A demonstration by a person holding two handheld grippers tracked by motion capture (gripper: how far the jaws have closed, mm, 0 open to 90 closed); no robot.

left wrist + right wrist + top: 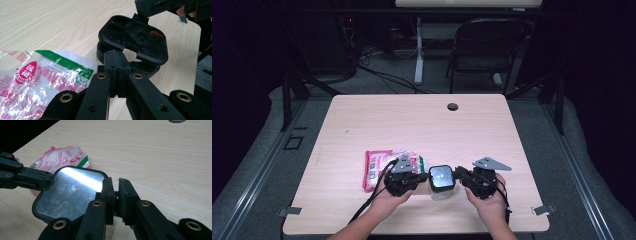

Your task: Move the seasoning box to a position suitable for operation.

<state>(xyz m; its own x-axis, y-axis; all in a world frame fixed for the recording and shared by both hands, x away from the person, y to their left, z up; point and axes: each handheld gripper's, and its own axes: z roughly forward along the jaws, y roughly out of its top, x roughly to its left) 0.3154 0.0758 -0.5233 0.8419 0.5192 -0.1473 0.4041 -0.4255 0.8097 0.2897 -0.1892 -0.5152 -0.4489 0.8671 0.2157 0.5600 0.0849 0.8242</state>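
A small clear jar with a square black lid stands near the table's front edge. In the left gripper view the lid is tilted up, underside showing, over the jar's black rim. My left gripper is shut on that rim from the left. My right gripper is shut on the right edge of the lid, whose top is shiny. The right gripper also appears at the lid's far edge in the left gripper view.
A red, white and green plastic packet lies flat just left of the jar, partly under my left hand. The wooden table has a cable hole at the back. A folding chair stands beyond it.
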